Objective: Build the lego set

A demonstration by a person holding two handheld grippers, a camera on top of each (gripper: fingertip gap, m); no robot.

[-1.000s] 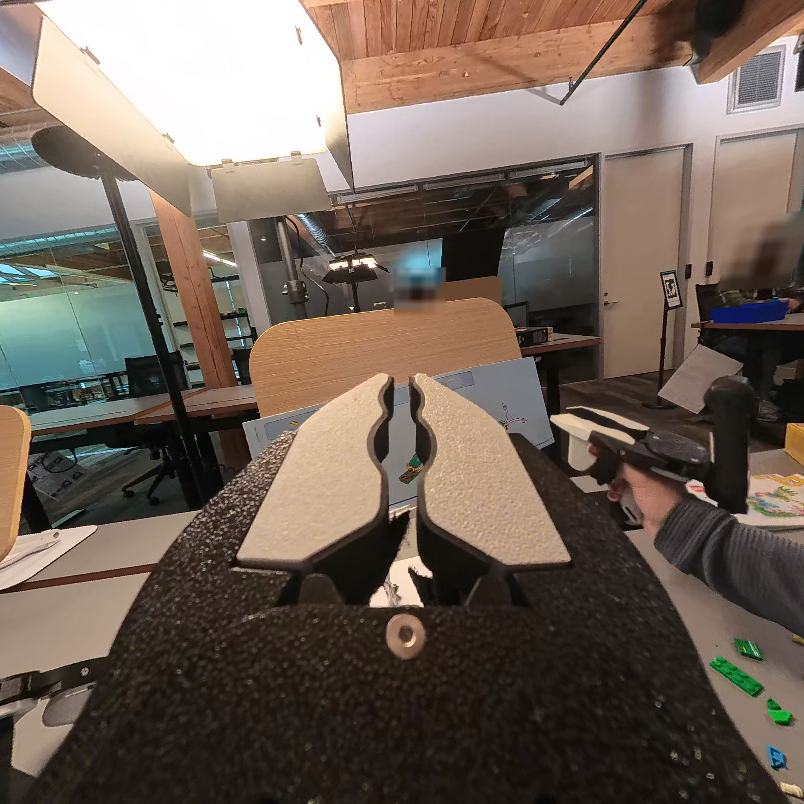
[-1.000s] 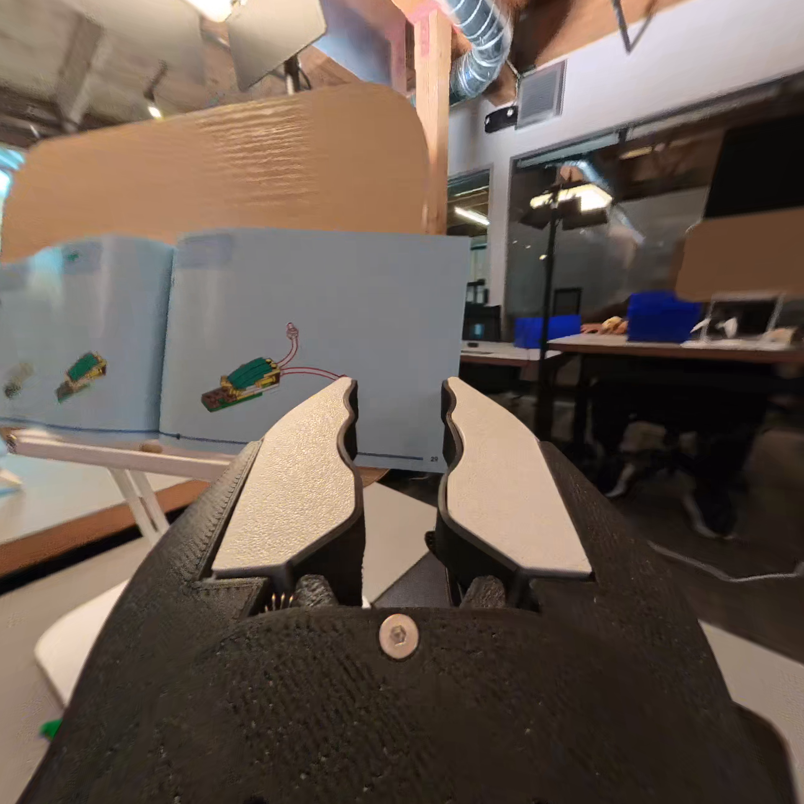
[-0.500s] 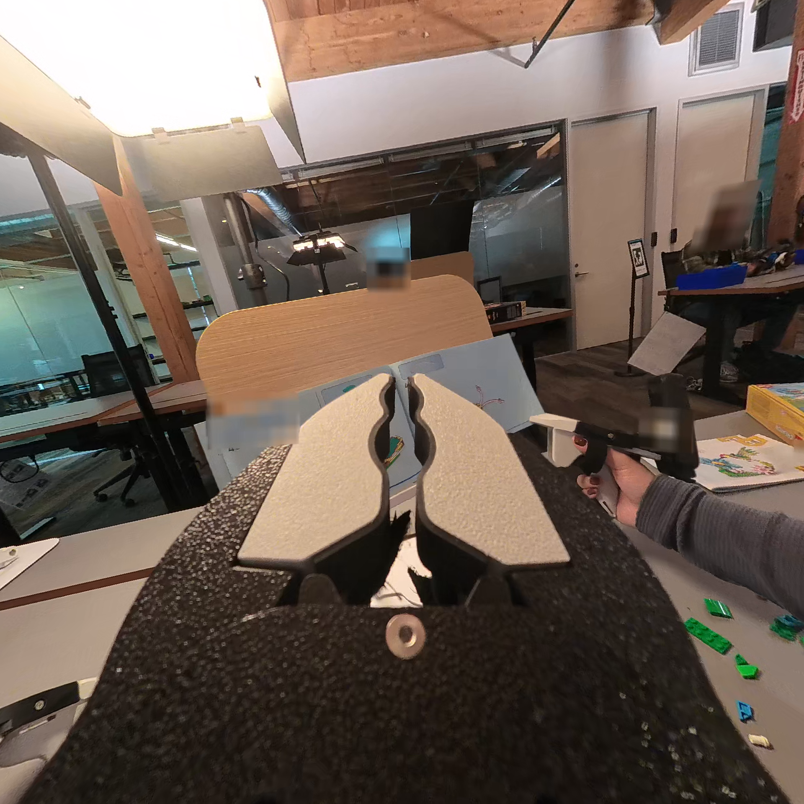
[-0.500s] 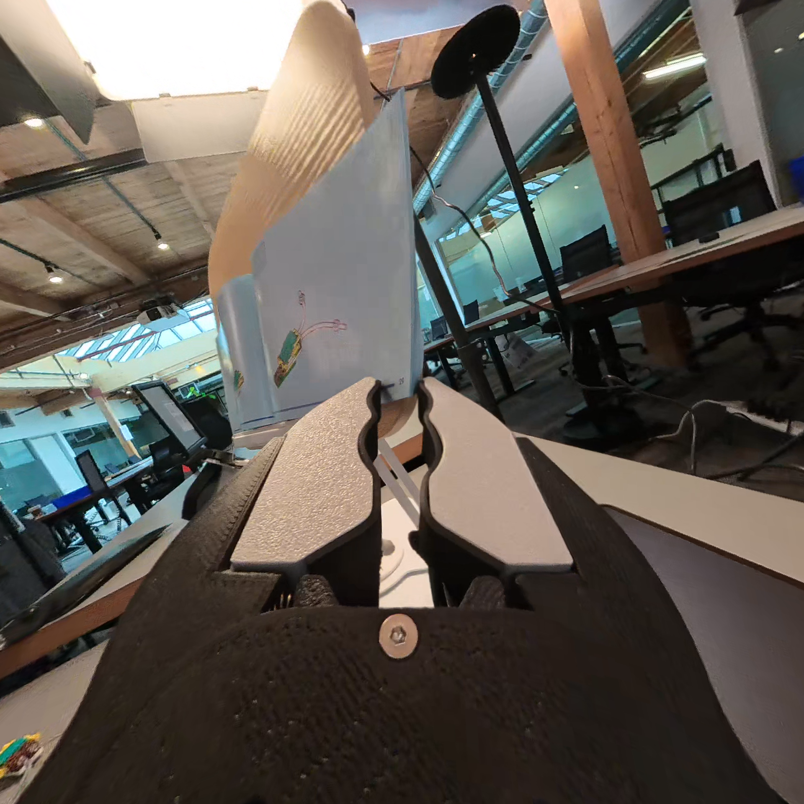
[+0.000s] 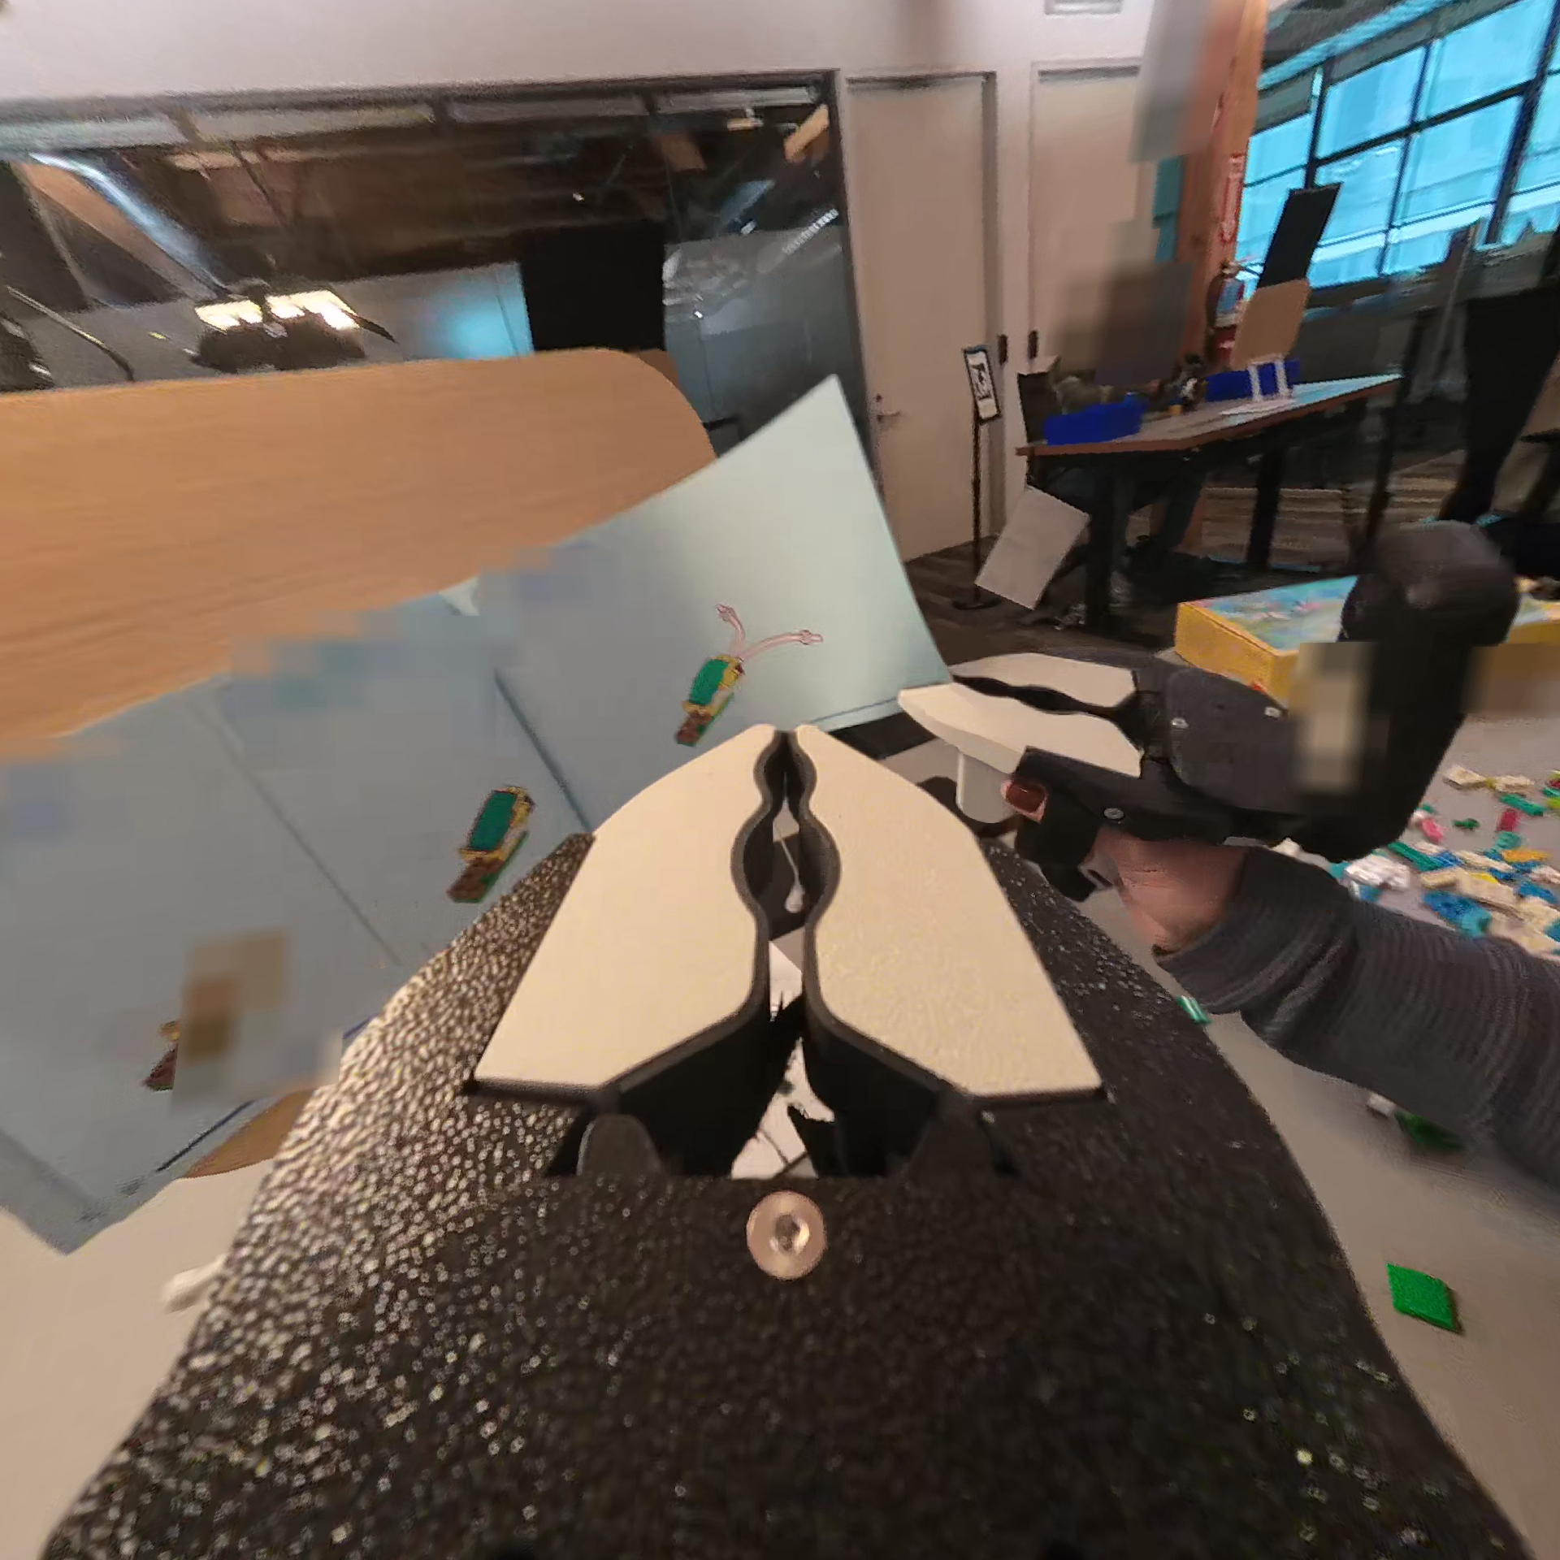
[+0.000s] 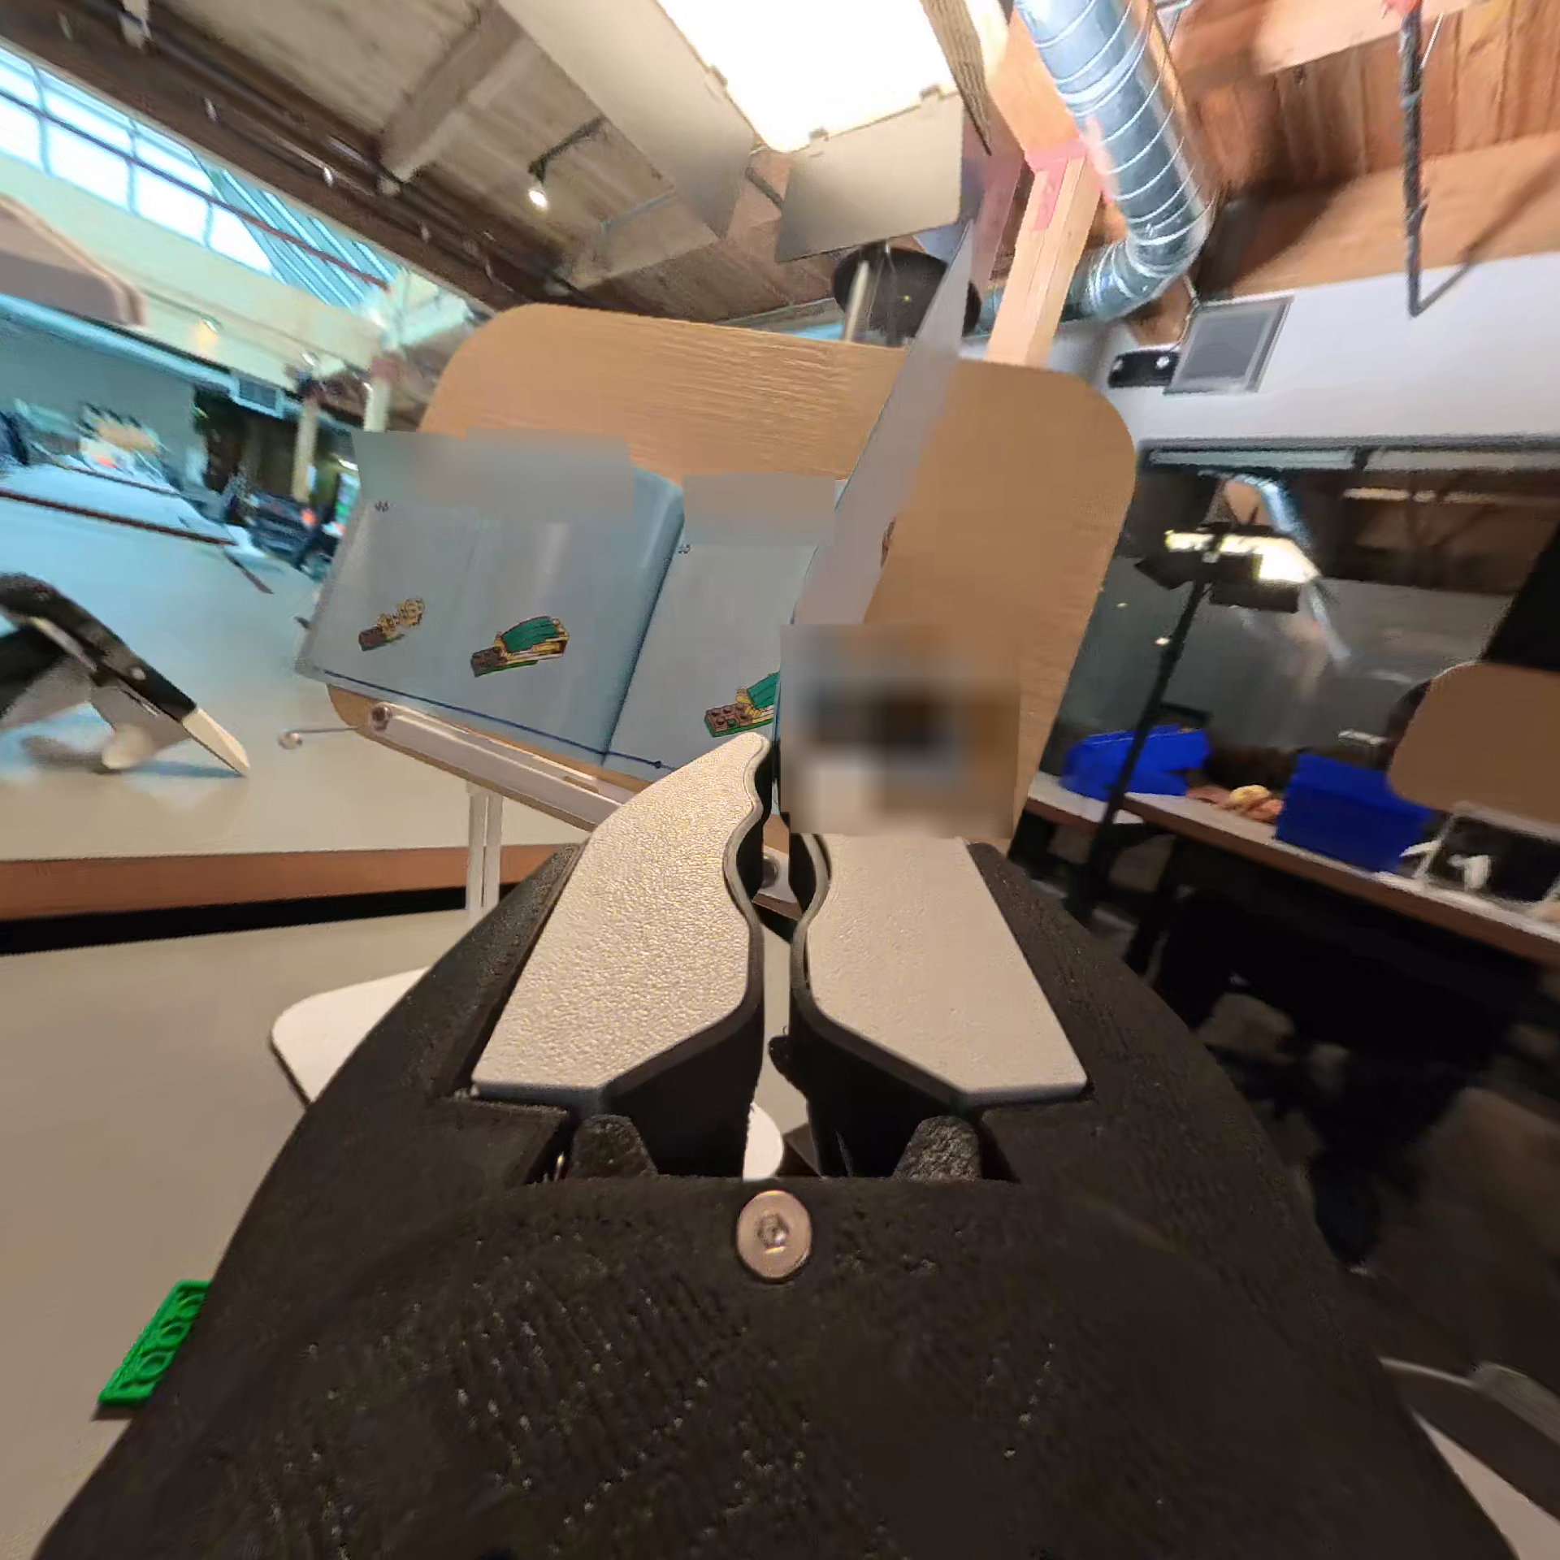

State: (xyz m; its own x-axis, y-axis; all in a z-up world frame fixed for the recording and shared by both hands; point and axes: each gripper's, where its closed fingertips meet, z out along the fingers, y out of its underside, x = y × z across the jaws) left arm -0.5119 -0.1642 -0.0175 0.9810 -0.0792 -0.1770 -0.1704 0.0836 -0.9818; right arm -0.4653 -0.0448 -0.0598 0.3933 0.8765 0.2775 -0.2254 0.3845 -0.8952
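Fingers of the right gripper are pinching a booklet page corner on its stand; left gripper is closed, empty. Turning slowly should avoid tearing. Bricks are lying scattered on the surface.

A: Entry one, backdrop?
B: Light-wood panel, rounded corners, standing upright.
A: Overhead?
B: Lit lamp panel; ribbed metal duct; wooden post beside the duct.
A: Far room?
B: Two pale doors, closed; small sign stand between them; dark table bearing blue bins; tall windows beyond.
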